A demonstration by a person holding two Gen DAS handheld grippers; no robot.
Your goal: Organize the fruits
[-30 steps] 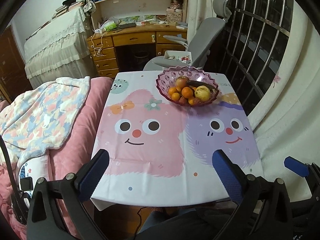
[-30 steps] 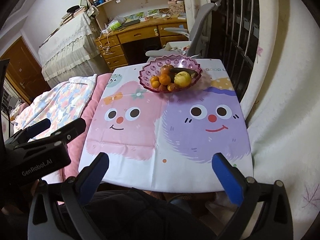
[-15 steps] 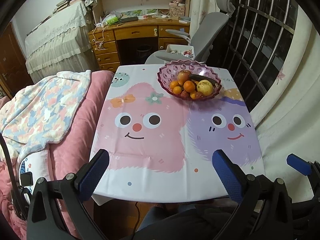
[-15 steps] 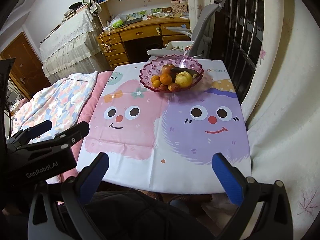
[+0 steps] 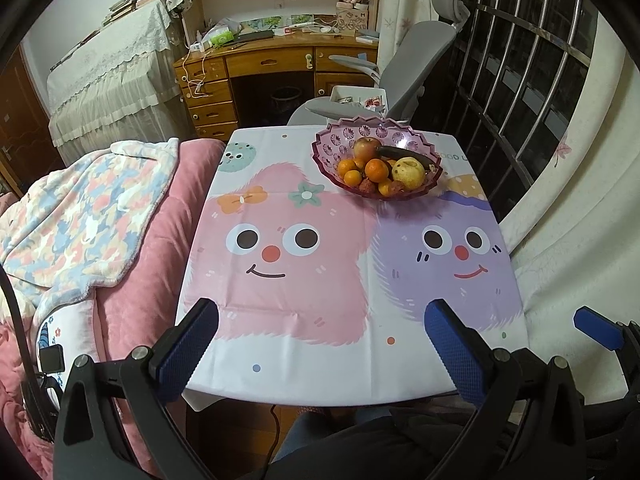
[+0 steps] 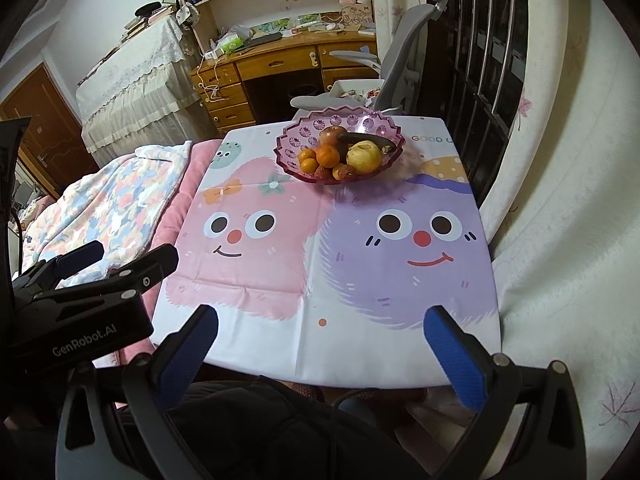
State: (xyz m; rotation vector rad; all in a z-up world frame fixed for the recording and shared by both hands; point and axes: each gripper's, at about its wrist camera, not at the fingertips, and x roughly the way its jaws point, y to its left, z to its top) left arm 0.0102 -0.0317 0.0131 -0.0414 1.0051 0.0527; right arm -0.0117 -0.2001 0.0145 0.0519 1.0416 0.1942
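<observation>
A pink scalloped bowl (image 5: pixel 340 140) stands at the far right of the table and also shows in the right wrist view (image 6: pixel 296 132). It holds a red apple (image 5: pixel 366 147), several oranges (image 5: pixel 376 170), a yellow pear (image 5: pixel 408 172), a dark long fruit (image 5: pixel 400 153) and small red lychees (image 5: pixel 366 187). My left gripper (image 5: pixel 320 344) is open and empty over the table's near edge. My right gripper (image 6: pixel 320 352) is open and empty, also at the near edge, far from the bowl.
The table wears a cartoon-face cloth (image 5: pixel 296 240). A pink bed with a floral blanket (image 5: pixel 80 216) lies to the left. A grey office chair (image 5: pixel 404 64) and a wooden desk (image 5: pixel 276 60) stand behind. A barred window and curtain (image 5: pixel 560 200) are to the right.
Both grippers have risen and drawn back slightly, so the table and bowl sit a little lower and farther in view. Both stay open and empty.
</observation>
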